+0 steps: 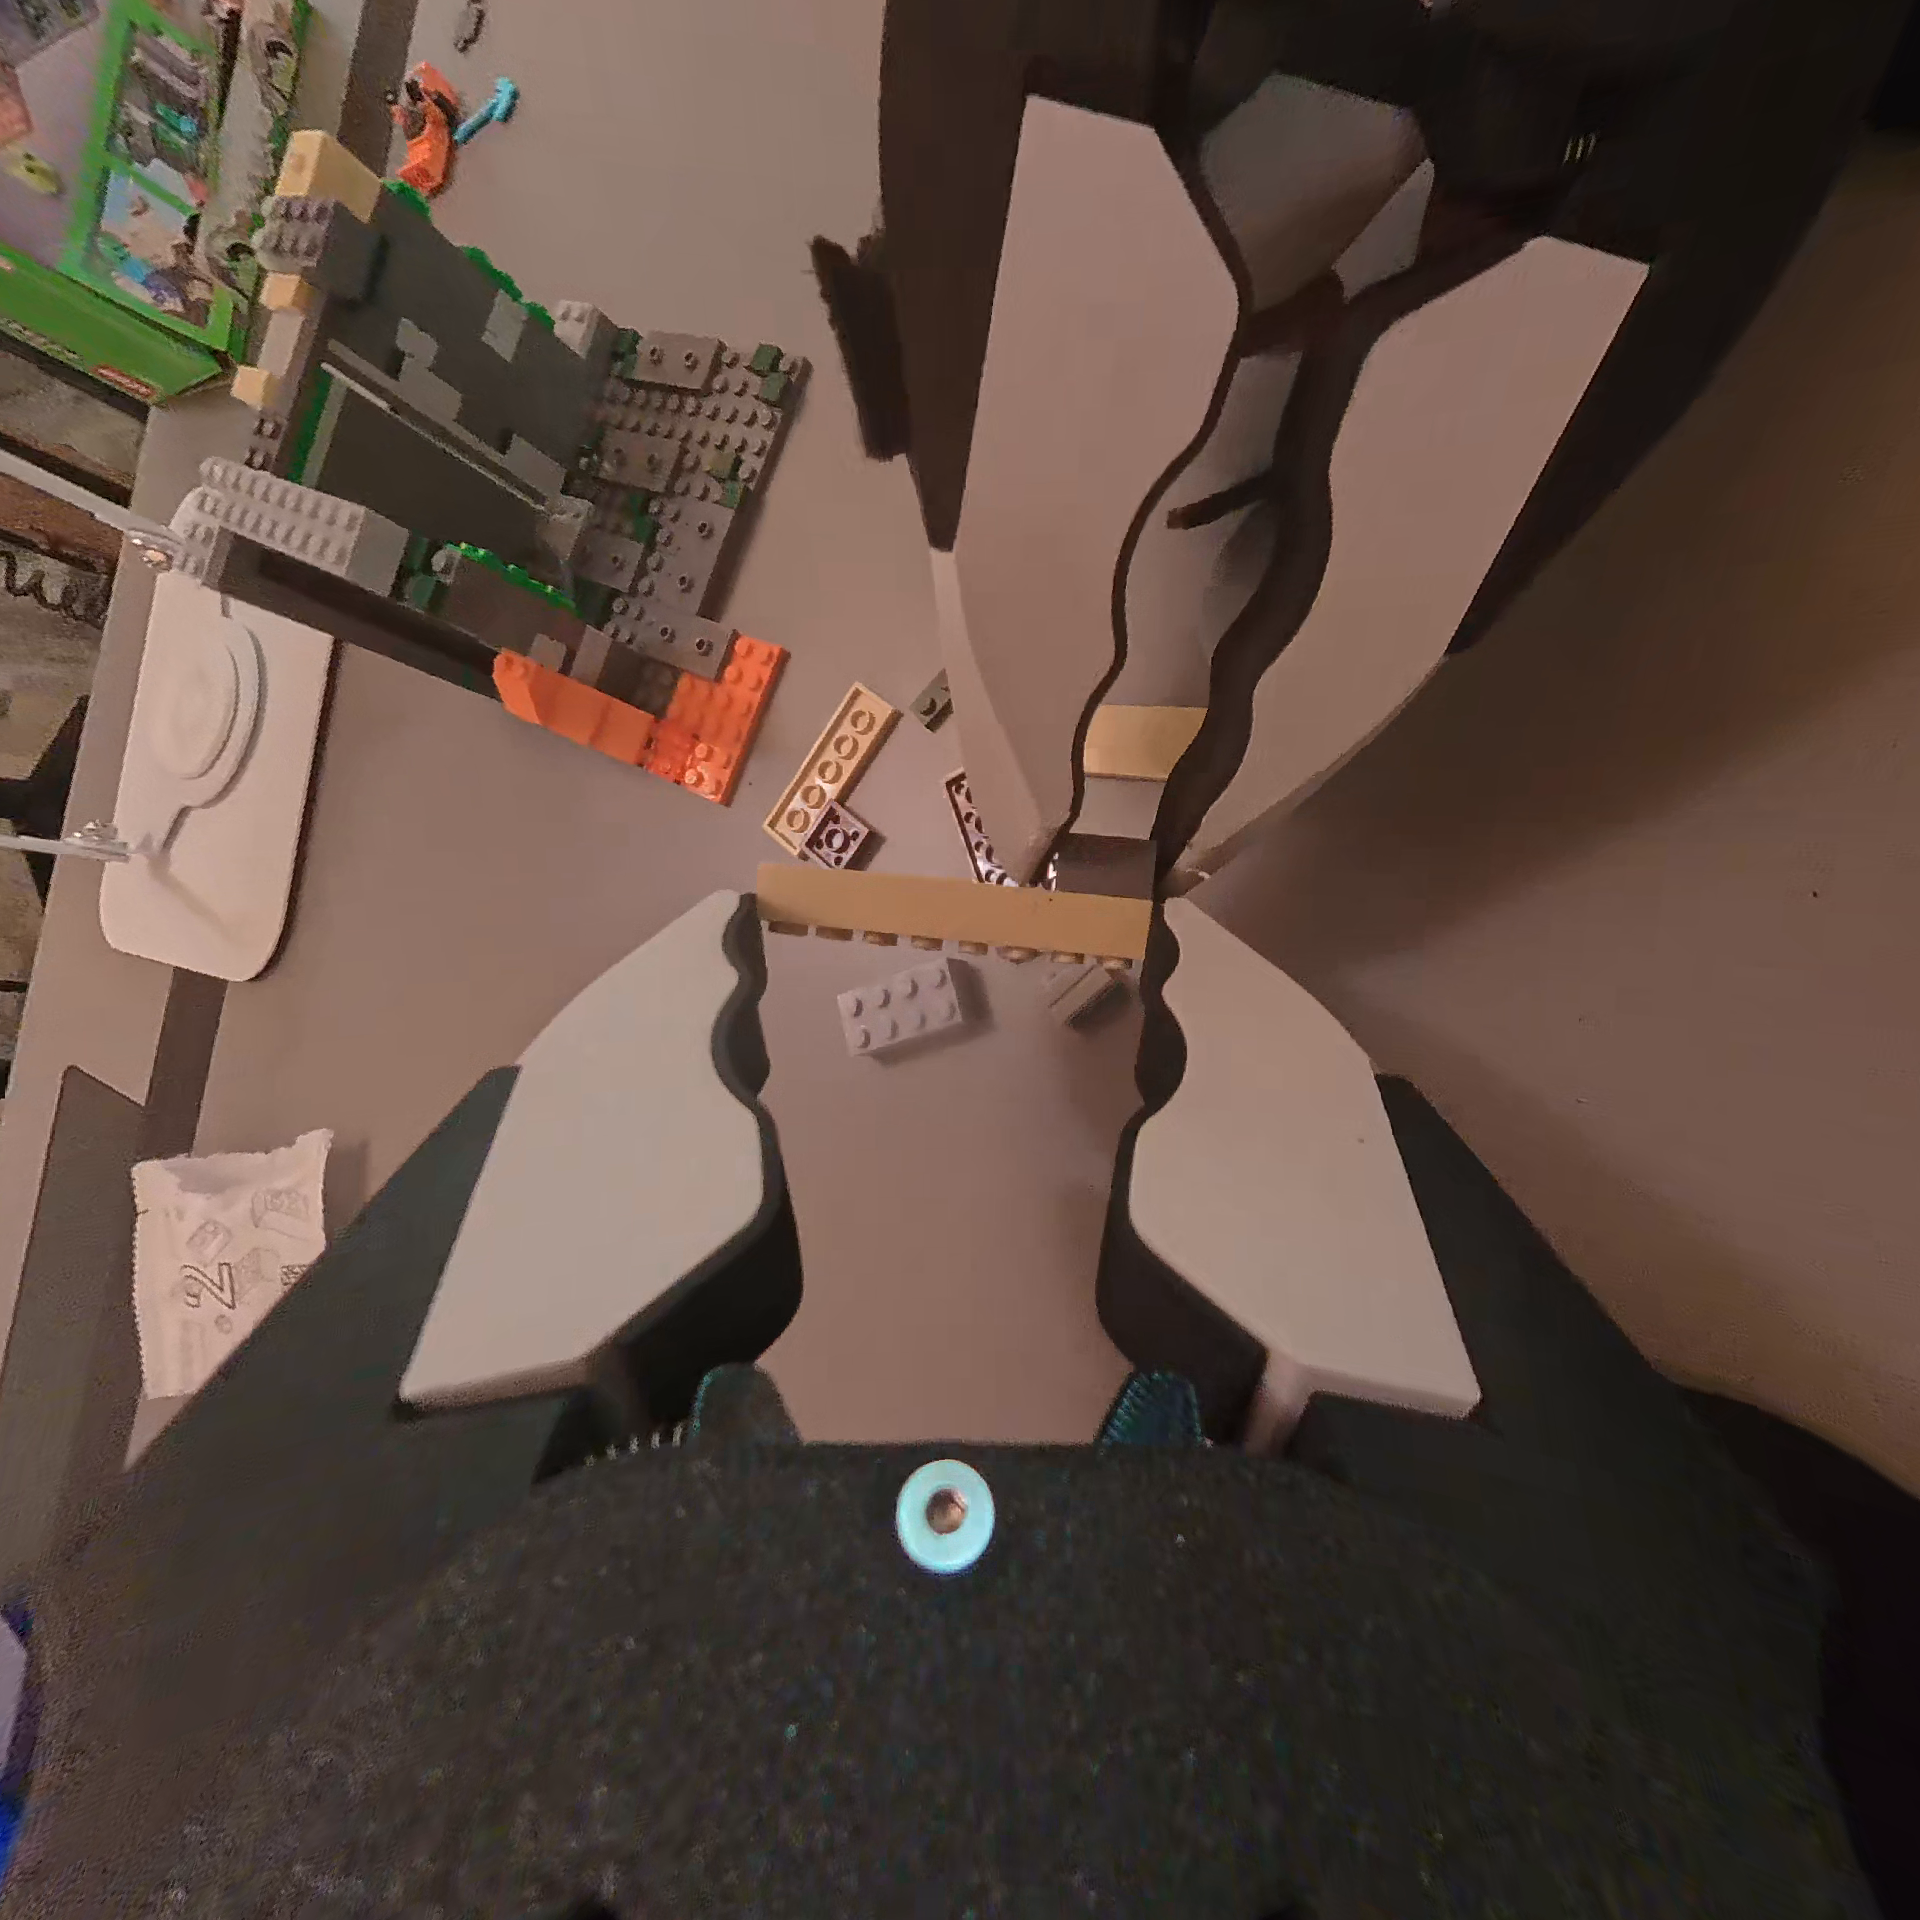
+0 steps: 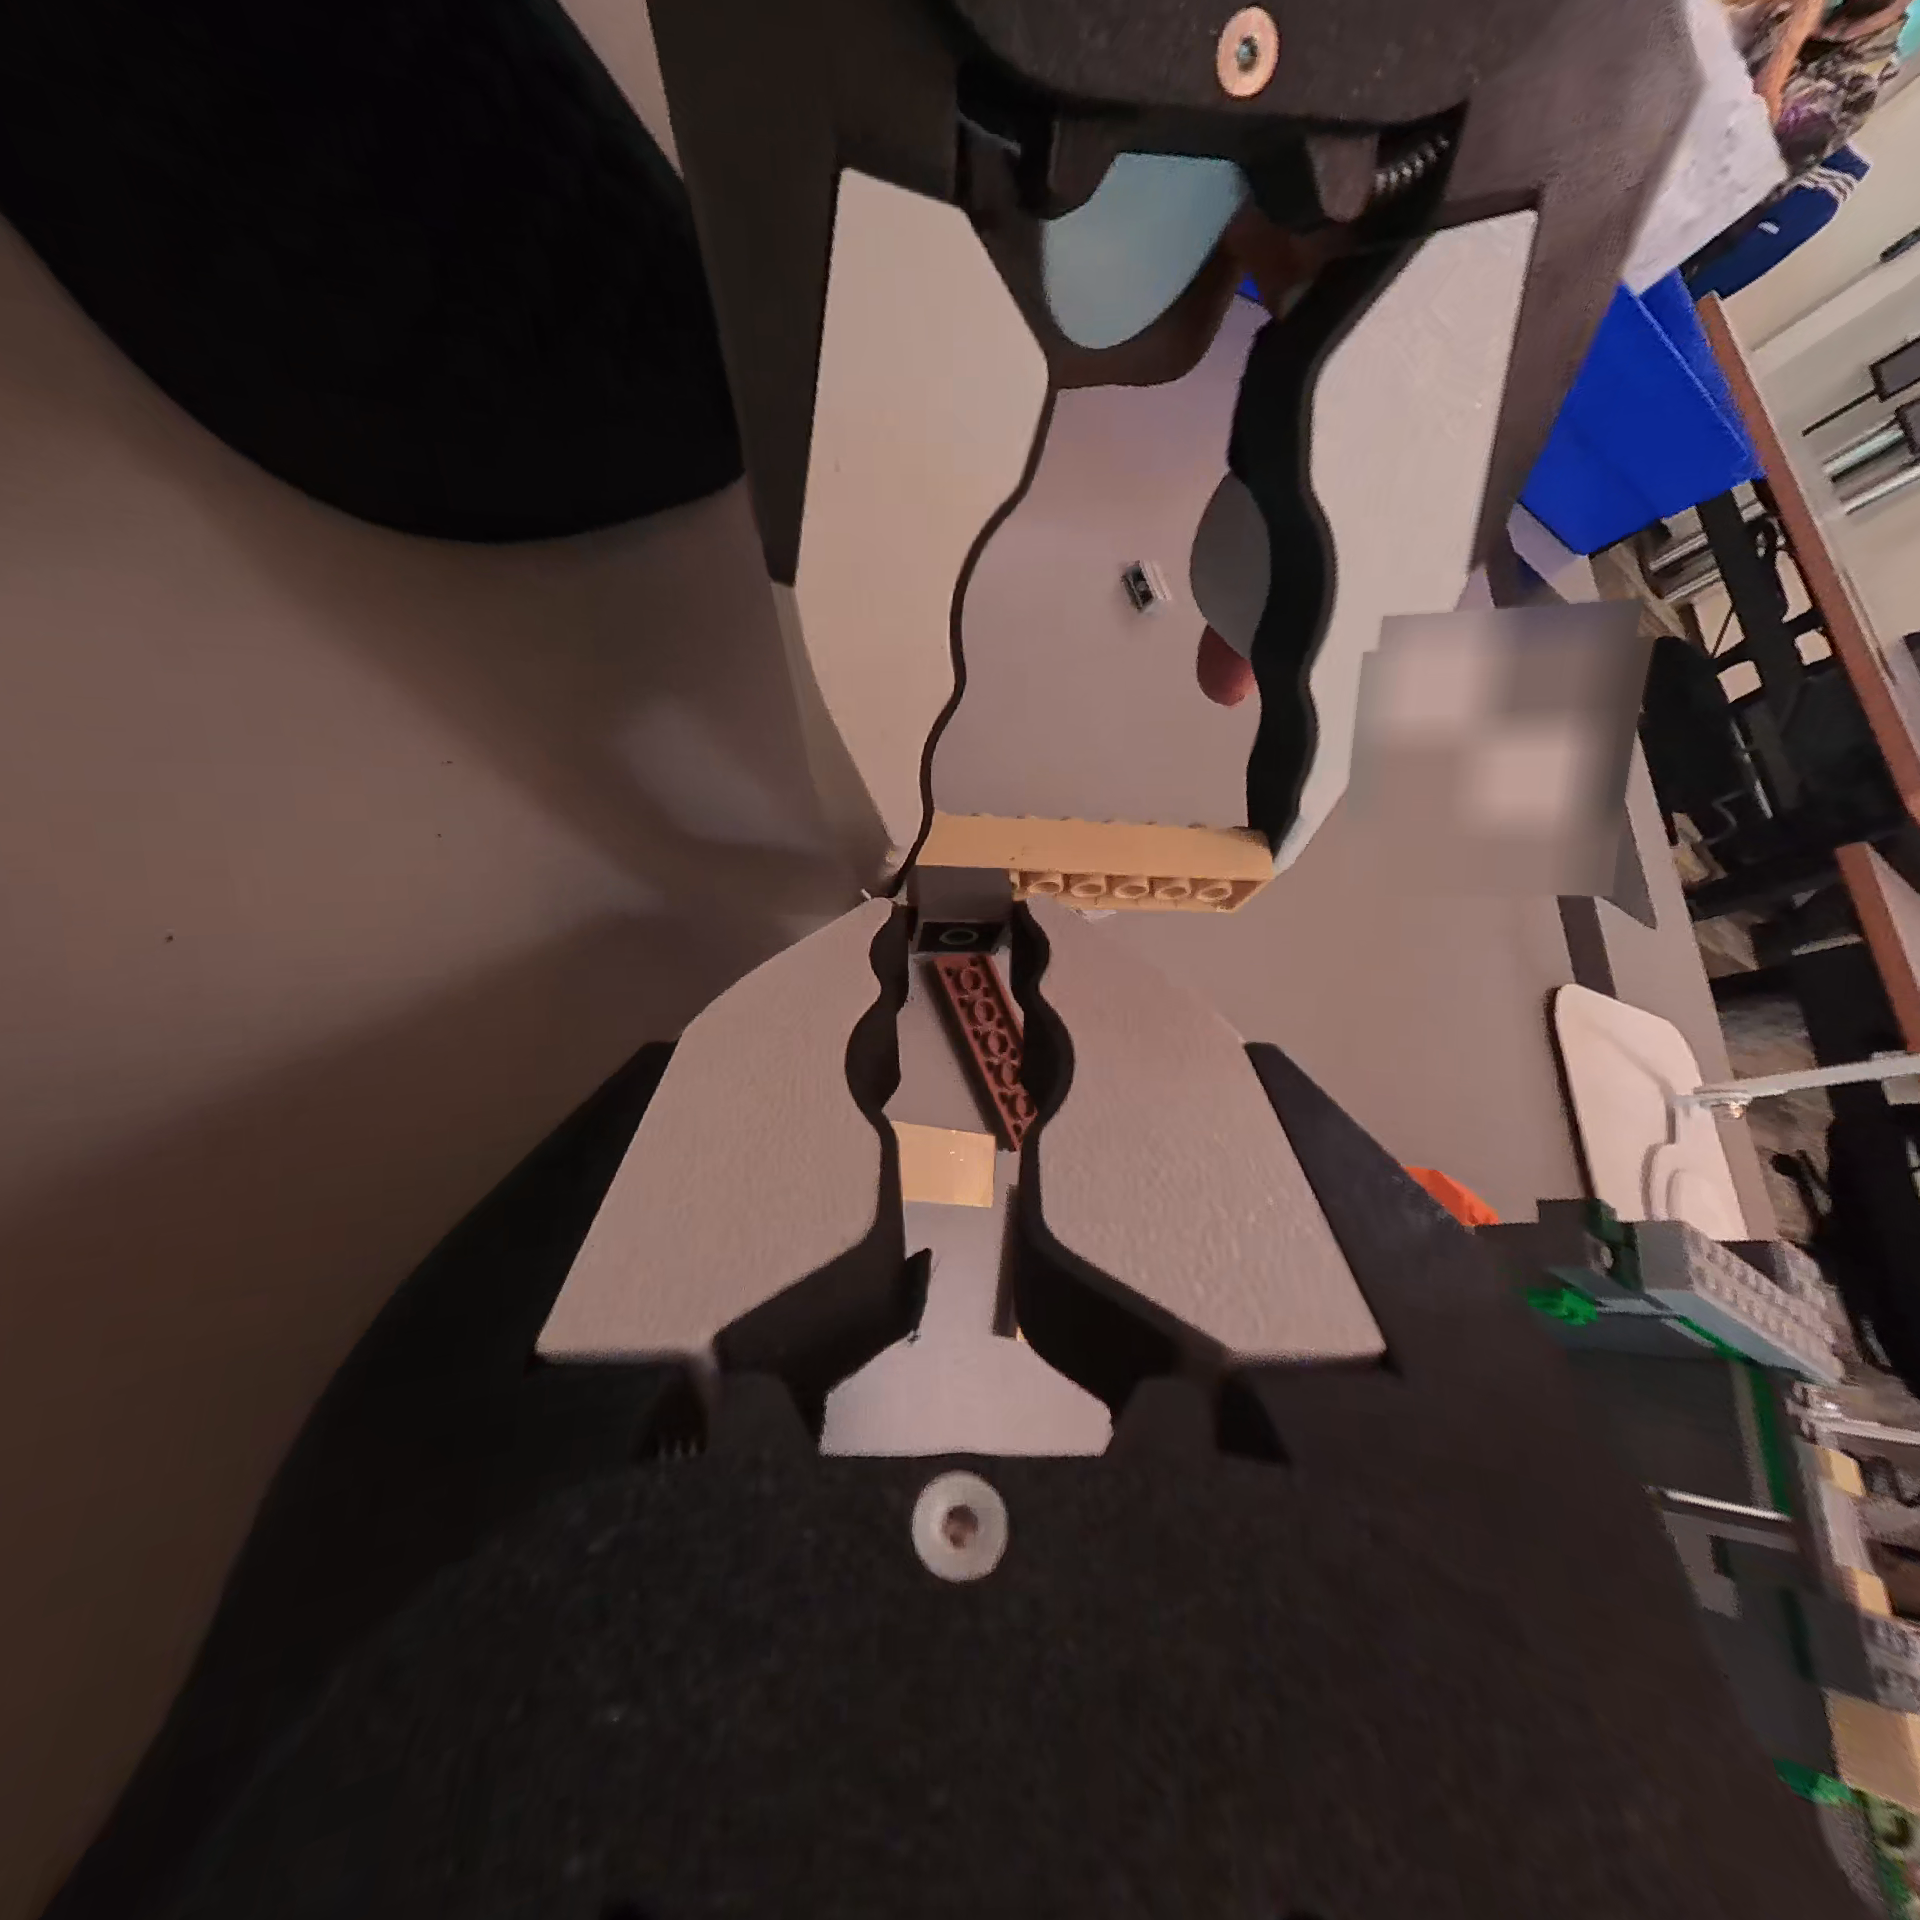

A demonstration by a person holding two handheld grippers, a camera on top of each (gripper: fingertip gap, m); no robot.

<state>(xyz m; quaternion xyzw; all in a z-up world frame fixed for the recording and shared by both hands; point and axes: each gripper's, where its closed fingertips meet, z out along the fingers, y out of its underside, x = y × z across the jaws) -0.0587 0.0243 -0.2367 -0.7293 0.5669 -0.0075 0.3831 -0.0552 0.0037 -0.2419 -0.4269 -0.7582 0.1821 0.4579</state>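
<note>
My left gripper [image 1: 951, 927] is shut on a long tan brick [image 1: 935, 902], held crosswise by its two ends above the grey table [image 1: 520, 1039]. My right gripper [image 2: 961, 940] is shut on a small dark grey brick [image 2: 958, 914], which is pressed against the tan brick [image 2: 1101, 862] near one end. In the left wrist view the right gripper [image 1: 1110, 875] comes in from the top with the dark brick [image 1: 1107, 864] at its tips. In the right wrist view the left gripper [image 2: 1091, 847] comes in from the top.
Loose pieces lie on the table under the grippers: a light grey brick [image 1: 912, 1006], a tan plate [image 1: 831, 764], a brown plate [image 2: 987, 1049], a tan tile [image 2: 940, 1169]. A grey, green and orange brick build [image 1: 499, 468], a white pad [image 1: 208, 769], a paper bag [image 1: 223, 1257] and a green box [image 1: 135, 187] stand to the left. The grippers are tip to tip, or close to it. Both grippers' tips are roughly 6 cm from the tan tile [image 2: 940, 1169].
</note>
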